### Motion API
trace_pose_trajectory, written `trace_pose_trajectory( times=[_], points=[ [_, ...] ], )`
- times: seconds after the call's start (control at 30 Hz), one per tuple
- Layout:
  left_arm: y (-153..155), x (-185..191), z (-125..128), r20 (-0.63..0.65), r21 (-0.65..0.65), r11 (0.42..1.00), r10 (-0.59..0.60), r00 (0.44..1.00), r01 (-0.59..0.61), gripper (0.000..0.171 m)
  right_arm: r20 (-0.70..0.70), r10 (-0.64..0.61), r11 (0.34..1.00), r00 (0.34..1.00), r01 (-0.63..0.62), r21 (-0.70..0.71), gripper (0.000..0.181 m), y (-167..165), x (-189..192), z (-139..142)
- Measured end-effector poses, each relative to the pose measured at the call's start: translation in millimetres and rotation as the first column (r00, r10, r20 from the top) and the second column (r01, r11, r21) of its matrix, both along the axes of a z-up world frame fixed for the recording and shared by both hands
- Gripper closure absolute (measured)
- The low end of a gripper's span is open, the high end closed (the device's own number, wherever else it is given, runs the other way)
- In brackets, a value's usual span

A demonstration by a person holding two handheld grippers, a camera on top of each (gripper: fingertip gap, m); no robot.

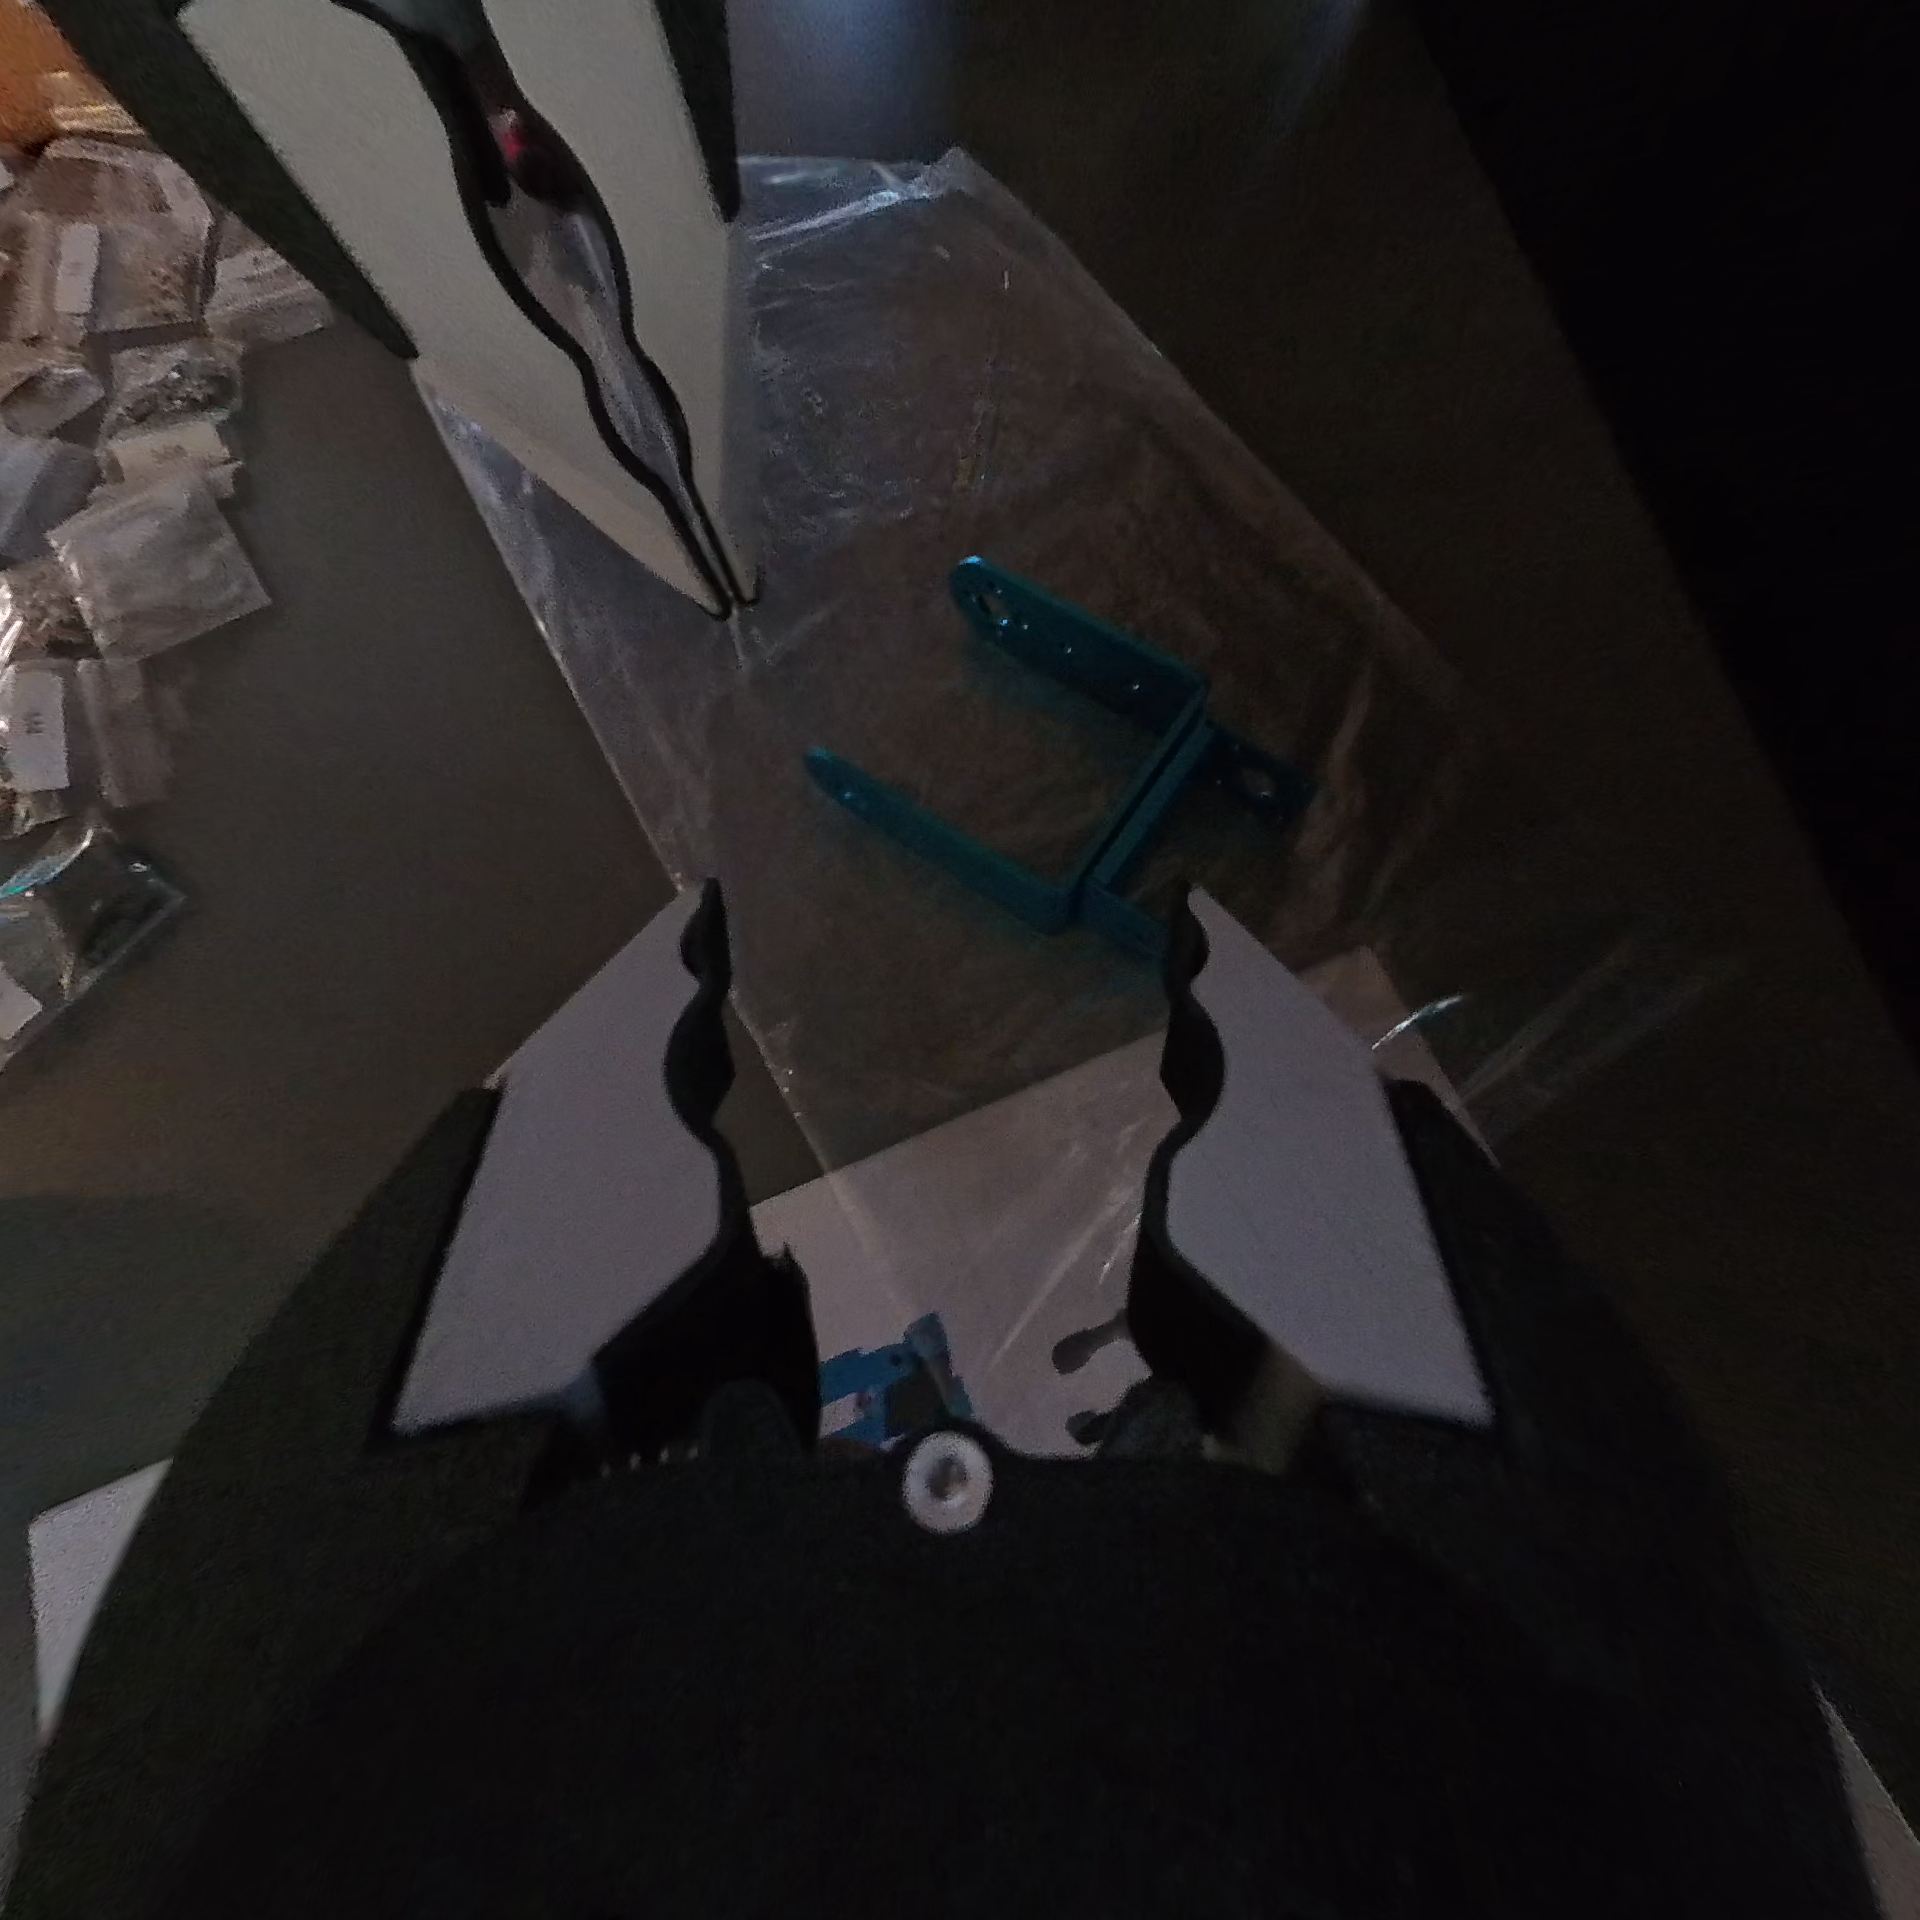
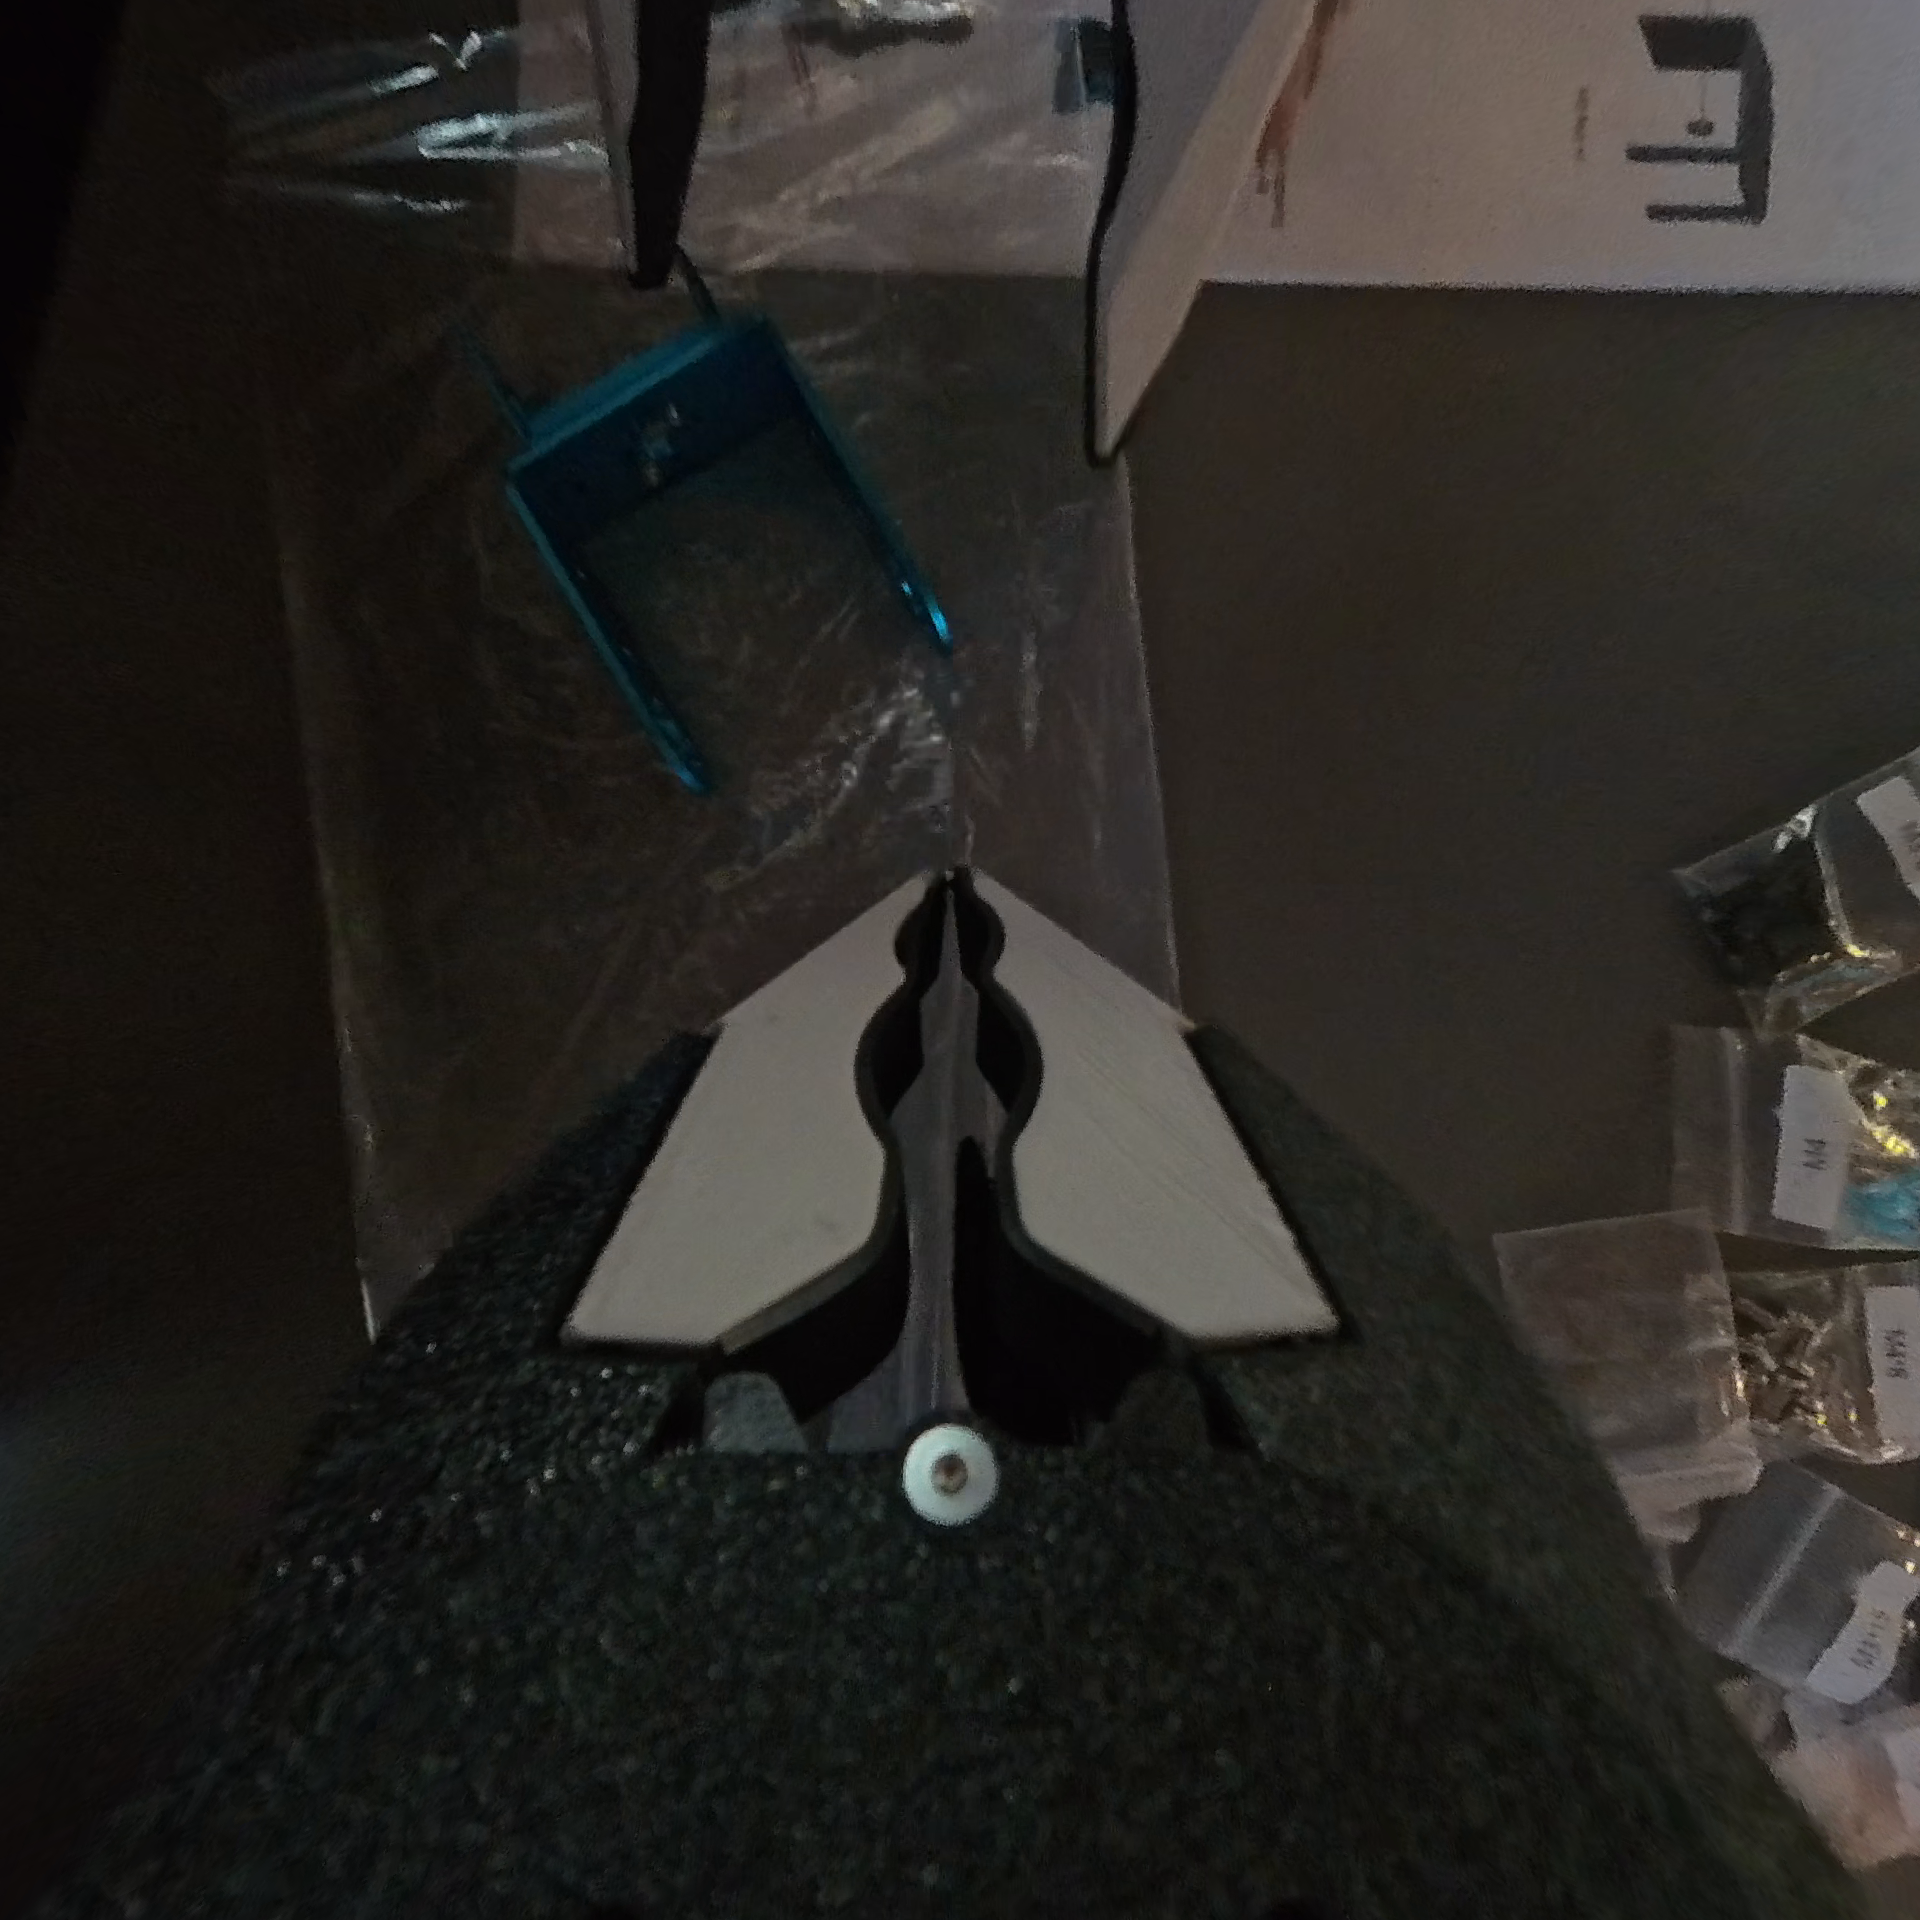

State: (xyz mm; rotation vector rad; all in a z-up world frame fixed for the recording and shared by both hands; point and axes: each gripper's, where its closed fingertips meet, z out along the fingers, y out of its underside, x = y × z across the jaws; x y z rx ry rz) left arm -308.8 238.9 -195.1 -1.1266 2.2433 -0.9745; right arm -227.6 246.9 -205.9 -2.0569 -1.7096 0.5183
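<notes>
A clear plastic bag (image 1: 935, 582) lies on the dark table with a blue U-shaped metal bracket (image 1: 1060, 769) inside it. My left gripper (image 1: 948, 899) is open, and its fingers straddle the near end of the bag just short of the bracket. My right gripper (image 2: 951, 878) is shut on the opposite edge of the bag (image 2: 727, 883), pinching the film. It shows at the top of the left wrist view (image 1: 732, 608). The bracket (image 2: 707, 540) lies beyond its tips, with the open left gripper (image 2: 873, 343) over the bag's far end.
Several small clear bags of hardware with white labels (image 2: 1808, 1247) are piled at the right of the right wrist view, and at the left of the left wrist view (image 1: 94, 582). A white box (image 2: 1558, 135) stands at the back right. The light is dim. My hands' fingertips stand some 9 cm from each other.
</notes>
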Motion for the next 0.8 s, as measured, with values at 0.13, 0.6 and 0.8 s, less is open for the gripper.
trace_pose_trajectory(
  times=[0.13, 0.6, 0.8],
  points=[
    [-3.7, 0.4, -1.5, 0.025, -0.005, 1.0, 0.005, 1.0, -0.005, 0.09, -0.011, -0.029, 1.0, 1.0, 0.029, -0.01, 0.18, 3.2, 10.0, 2.6],
    [-12.8, 1.7, -3.6, 0.1, 0.056, 0.998, 0.022, 0.995, -0.027, 0.109, -0.147, -0.275, 0.946, 0.95, 0.24, -0.215, 0.181, -24.5, -62.0, 12.6],
    [-14.5, 5.3, 1.7, 0.118, 0.021, 0.999, 0.031, 0.993, -0.033, 0.122, -0.175, -0.241, 0.941, 0.955, 0.186, -0.283, 0.181, -25.3, -75.7, 10.8]
  ],
)
